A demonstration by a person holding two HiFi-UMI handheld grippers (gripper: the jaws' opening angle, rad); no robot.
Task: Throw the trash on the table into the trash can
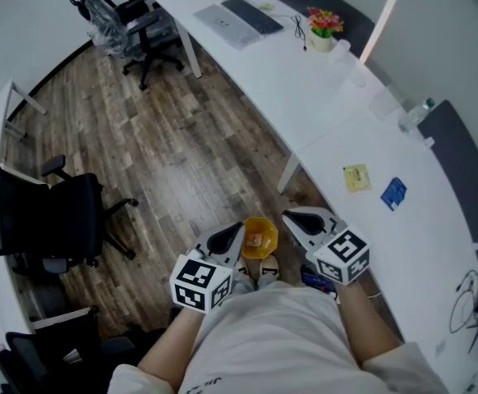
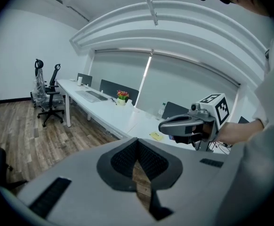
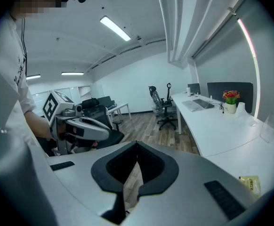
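The wedge-shaped left gripper [image 1: 236, 231] and right gripper [image 1: 291, 217] are held clenched, empty, flanking a round orange trash can [image 1: 259, 238]. A yellow wrapper [image 1: 356, 177] and blue square scrap [image 1: 393, 193] are seen on the smooth white table [image 1: 321, 105].

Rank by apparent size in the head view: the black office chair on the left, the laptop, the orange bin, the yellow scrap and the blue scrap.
1. black office chair
2. laptop, though it lies farthest from the camera
3. orange bin
4. yellow scrap and blue scrap: they look alike, so no ranking between them
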